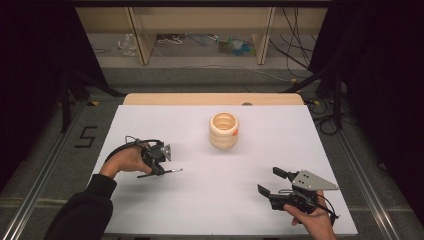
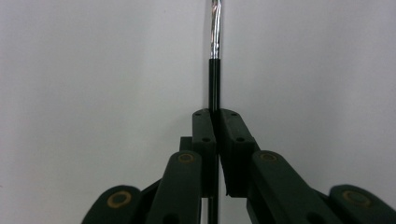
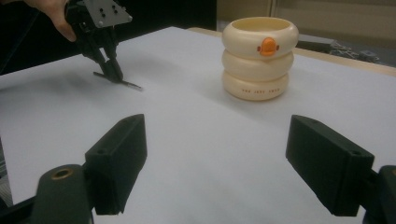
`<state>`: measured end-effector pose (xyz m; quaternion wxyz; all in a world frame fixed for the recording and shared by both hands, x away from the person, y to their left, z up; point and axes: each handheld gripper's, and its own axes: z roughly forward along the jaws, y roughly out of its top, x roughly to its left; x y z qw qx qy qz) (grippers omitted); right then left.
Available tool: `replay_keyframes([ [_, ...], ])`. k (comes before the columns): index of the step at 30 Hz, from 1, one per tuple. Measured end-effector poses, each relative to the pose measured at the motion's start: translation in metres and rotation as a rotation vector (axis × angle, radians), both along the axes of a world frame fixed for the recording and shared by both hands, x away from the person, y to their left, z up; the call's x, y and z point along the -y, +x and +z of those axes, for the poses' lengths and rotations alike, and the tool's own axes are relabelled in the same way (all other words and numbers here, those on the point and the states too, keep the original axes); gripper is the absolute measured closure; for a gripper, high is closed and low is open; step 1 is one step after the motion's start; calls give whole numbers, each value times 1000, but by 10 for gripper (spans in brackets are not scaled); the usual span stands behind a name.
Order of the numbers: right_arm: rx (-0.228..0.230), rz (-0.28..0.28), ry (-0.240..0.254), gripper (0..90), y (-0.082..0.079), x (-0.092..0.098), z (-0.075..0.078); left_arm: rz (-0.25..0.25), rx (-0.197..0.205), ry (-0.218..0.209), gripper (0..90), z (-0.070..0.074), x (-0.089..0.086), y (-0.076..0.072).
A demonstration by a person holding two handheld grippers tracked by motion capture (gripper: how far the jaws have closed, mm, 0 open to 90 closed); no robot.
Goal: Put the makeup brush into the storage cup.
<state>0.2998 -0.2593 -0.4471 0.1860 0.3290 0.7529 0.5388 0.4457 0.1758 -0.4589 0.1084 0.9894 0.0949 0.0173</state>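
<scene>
Jaws of the left gripper (image 1: 161, 171) are clamped tight on a thin stick (image 1: 172, 171) with a black shaft and a shiny silvery far end, held low over the white table (image 1: 165, 120) at about eight o'clock in the high view. In the left gripper view the stick (image 2: 214, 79) runs straight up toward twelve o'clock from between the pressed pads; its tip is cut off at the top edge, so what kind of tool it is cannot be told, nor whether its end touches the table. In the right gripper view the left gripper (image 3: 114, 74) sits at ten o'clock, with the stick (image 3: 127, 84) poking out level, small and blurred.

The right gripper (image 1: 270, 182) rests at about five o'clock in the high view, its jaws spread wide with nothing between them; the hand (image 1: 315, 222) holding it is cut off at the bottom edge.

A cream ringed cup (image 1: 223, 130), stacked like three rolls, stands upright near the middle toward twelve o'clock, well apart from both grippers. In the right gripper view the cup (image 3: 259, 60) bears an orange mark and small lettering too fine to read; its inside is hidden.
</scene>
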Motion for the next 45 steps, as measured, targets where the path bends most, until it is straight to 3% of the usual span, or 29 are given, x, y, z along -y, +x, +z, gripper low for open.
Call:
replay_keyframes([
  [2, -1, -3, -17, 216, 0, 1, 1, 8, -9, -21, 851, 1, 0, -1],
  [5, 0, 0, 0, 216, 0, 0, 0, 13, 0, -68, 852, 9, 0, -1],
  [9, 7, 0, -1, 216, 0, 0, 0, 73, 29, -169, 851, 24, -1, -2],
  [11, 32, -2, 1, 216, 2, 0, -1, 110, 52, -236, 851, 31, -2, -2],
  [12, 9, -1, 0, 216, 0, 0, 0, 141, 73, -277, 851, 34, -2, -2],
  [13, 3, -4, 0, 216, 0, 0, 0, 192, 83, -347, 851, 35, -2, -3],
  [20, 1, 0, 2, 216, 0, 0, 0, 220, 109, -407, 851, 46, -8, 1],
  [22, 1, 0, -1, 215, 0, 0, 0, 218, 94, -430, 851, 45, -8, 0],
  [25, 1, 0, 2, 216, 0, 0, 0, 219, 117, -427, 851, 45, -6, -1],
  [32, -4, -3, -7, 215, -1, 0, 0, 250, 104, -558, 851, 48, 2, -7],
  [35, -4, -4, -6, 215, -1, 1, 0, 284, 95, -637, 851, 48, 5, -11],
  [38, -4, -3, -18, 216, -1, 1, 0, 298, 116, -657, 851, 48, 7, -14],
  [39, 8, 3, 23, 215, 1, -2, -2, 308, 110, -665, 851, 48, 8, -15],
  [40, 8, 6, 27, 215, 1, -2, -3, 298, 112, -678, 851, 47, 8, -15],
  [45, 4, 0, 9, 215, 1, -2, -2, 302, 109, -712, 851, 49, 12, -20],
])
